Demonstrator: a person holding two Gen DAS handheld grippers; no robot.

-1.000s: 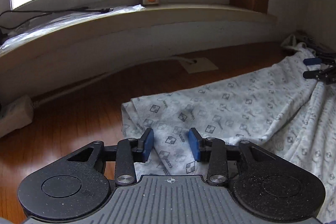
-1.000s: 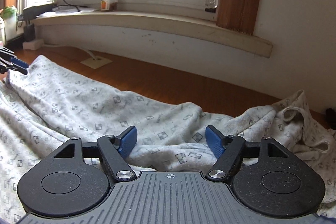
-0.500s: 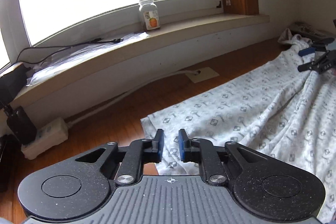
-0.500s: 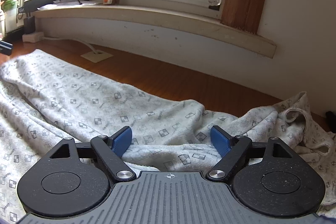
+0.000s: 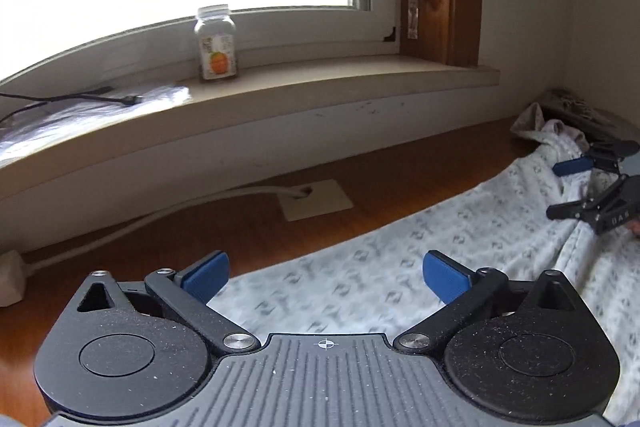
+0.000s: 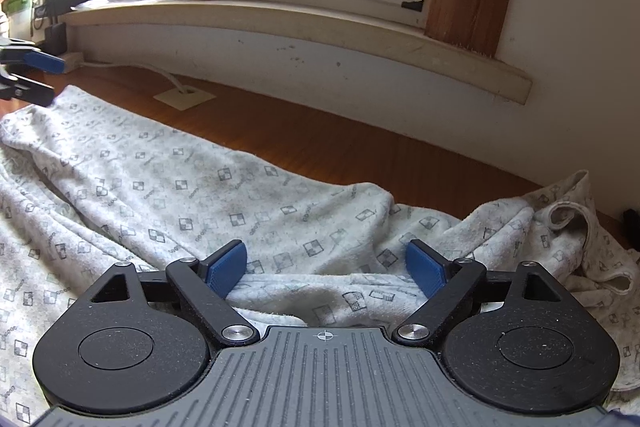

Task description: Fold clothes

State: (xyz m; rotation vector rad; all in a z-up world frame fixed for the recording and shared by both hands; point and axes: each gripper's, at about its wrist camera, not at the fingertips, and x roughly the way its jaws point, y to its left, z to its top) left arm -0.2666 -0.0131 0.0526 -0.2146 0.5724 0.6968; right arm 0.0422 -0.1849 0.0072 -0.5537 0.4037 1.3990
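Left wrist view shows the left gripper (image 5: pixel 326 277) with jaws opening wide, nothing clamped, above the near edge of the patterned white garment (image 5: pixel 400 283) spread on the wooden floor (image 5: pixel 248 223). The right gripper (image 6: pixel 326 267) is opening too, straddling a rumpled fold without pinching it.

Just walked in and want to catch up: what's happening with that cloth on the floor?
A person with two handheld grippers is folding a patterned white garment spread on the wooden floor below the window. The left gripper is opening above one end with nothing between its fingers. The right gripper is opening over the bunched end, gripping nothing.
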